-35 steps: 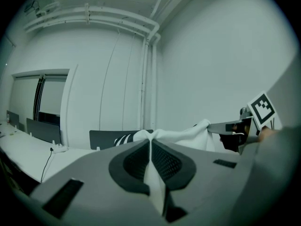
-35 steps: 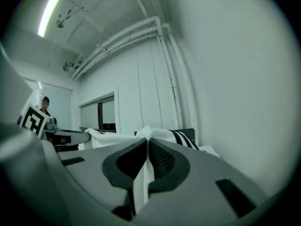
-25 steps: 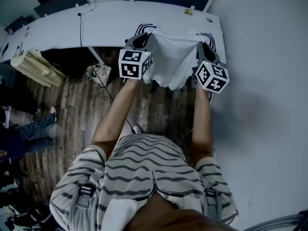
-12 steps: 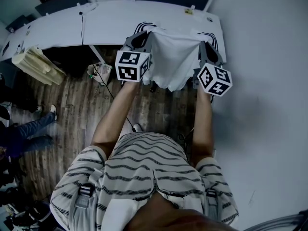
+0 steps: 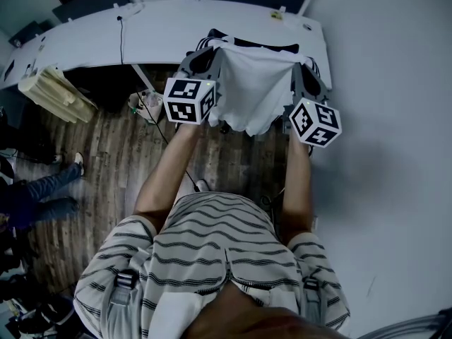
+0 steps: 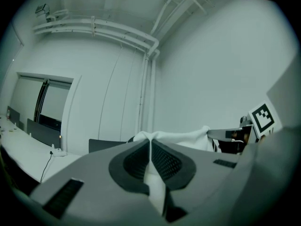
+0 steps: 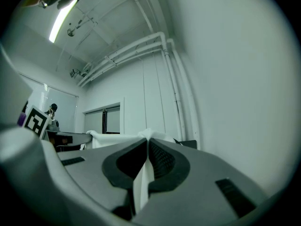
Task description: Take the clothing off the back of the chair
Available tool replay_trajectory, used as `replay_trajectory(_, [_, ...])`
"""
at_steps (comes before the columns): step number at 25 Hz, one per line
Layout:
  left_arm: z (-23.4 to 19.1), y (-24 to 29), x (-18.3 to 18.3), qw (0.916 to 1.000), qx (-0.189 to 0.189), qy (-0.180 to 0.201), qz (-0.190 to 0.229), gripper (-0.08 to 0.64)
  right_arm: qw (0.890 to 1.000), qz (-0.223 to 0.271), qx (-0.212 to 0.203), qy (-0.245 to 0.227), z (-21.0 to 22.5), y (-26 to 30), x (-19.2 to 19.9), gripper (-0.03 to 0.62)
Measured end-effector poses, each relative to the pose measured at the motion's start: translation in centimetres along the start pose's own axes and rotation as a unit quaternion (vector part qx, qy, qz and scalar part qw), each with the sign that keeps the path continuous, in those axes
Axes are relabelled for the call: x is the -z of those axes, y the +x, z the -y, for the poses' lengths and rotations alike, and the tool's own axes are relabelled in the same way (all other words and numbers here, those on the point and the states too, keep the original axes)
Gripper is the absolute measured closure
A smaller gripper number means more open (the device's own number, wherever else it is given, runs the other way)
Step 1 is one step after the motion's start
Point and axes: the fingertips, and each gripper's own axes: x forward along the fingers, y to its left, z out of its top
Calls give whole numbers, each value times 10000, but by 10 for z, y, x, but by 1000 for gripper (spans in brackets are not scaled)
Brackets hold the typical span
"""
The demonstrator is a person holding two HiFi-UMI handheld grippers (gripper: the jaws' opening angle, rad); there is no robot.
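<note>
Two tools share one load.

Head view: my left tool [image 5: 203,56] and right tool [image 5: 305,73] each pinch a top corner of the white garment [image 5: 251,90]. It hangs spread between them, its long top edge running side to side at the near edge of the worktop [image 5: 162,34].

Left gripper view: the jaws are clamped on a fold of cloth, and the rest stretches off to the right.

Right gripper view: the same pinch, with the cloth leading off left.

I judge neither hand nearer, so any lift should be even.
</note>
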Motion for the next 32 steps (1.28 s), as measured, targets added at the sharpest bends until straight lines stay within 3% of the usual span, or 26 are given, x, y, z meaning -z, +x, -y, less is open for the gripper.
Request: replay_trajectory(32, [25,-54,31,10000,-3,-24,-97,531,9997,-173,-8,167,-19,-52,43,563])
